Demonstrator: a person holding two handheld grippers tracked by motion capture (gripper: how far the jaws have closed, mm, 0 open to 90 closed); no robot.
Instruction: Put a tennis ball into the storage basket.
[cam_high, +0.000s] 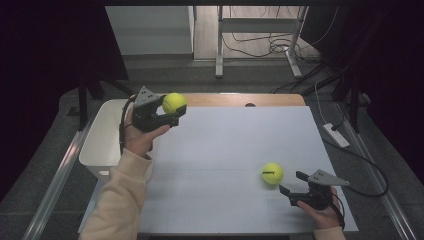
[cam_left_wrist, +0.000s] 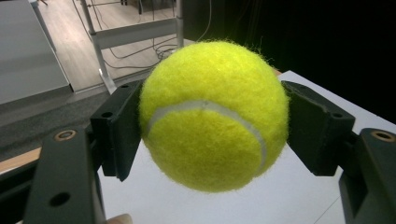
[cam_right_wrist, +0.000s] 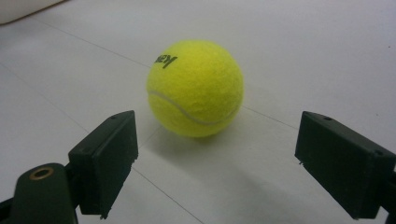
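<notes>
From above, your left gripper holds a fuzzy yellow tennis ball lifted near the white table's far left corner, beside the white plastic bin; your right gripper, jaws spread, sits just behind a second yellow tennis ball resting on the table. Along your left gripper's jaws, both pads press the held ball's sides. Along your right gripper's jaws, the lettered ball lies just ahead of the open gap, untouched.

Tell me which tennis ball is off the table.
The tennis ball clamped in the left gripper, raised near the white bin. The other ball rests on the table before the open right gripper.
</notes>
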